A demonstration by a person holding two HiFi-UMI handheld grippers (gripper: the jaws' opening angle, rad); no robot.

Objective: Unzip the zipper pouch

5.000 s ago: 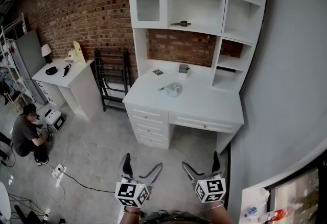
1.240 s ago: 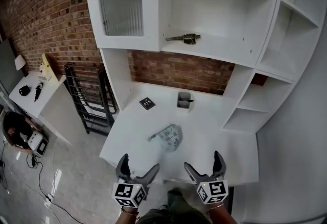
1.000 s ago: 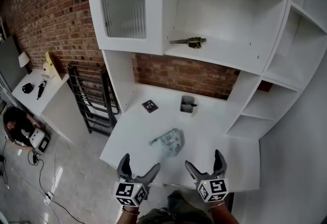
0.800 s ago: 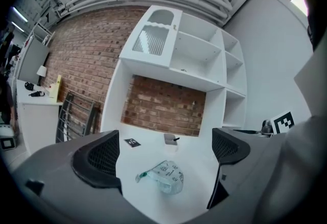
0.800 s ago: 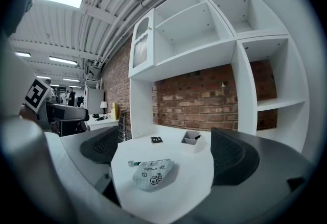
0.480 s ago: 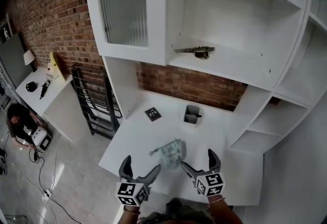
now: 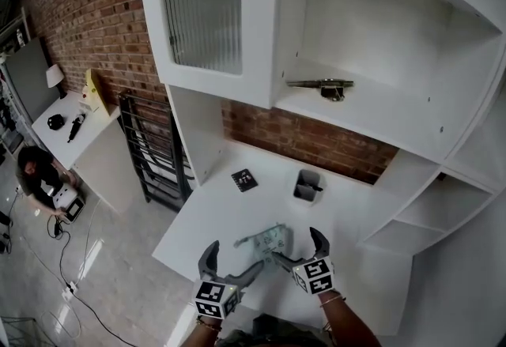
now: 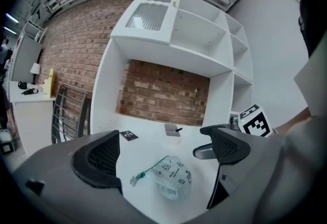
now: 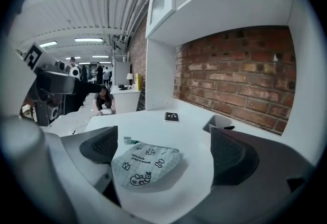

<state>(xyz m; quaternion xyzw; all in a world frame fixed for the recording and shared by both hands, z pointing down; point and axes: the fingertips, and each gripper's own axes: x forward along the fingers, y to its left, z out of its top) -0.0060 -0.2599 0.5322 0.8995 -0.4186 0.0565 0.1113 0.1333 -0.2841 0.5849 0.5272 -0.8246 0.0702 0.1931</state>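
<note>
1. A brick wall (image 7: 87,13) is seen behind the white desk (image 7: 202,219) and far out to the desk's left.
2. A white hutch (image 7: 356,37) is set on the back of the desk; a ribbed glass door (image 7: 204,9) is shut at its left side.
3. A black folded rack (image 7: 150,156) is leaned just beside the desk's left end.
4. The left gripper (image 7: 235,256) is held over the desk's front edge, its jaws spread wide apart with nothing gripped.
5. The right gripper (image 7: 294,245) is held just over the desk's top near the front, also spread wide. Nothing is clasped, and the pouch is framed between its jaws without being touched.
6. The zipper pouch (image 7: 270,239), pale green with small dark drawings, is laid flat on the desk's top near the front edge; a green-edged tab (image 8: 134,179) is stuck out at its left end.
7. A grey cup (image 7: 307,186) is stood toward the desk's back.
8. A metal object (image 7: 324,87) is laid on the shelf above the desk.
9. A black card (image 7: 244,179) is laid on the desk's back left.
</note>
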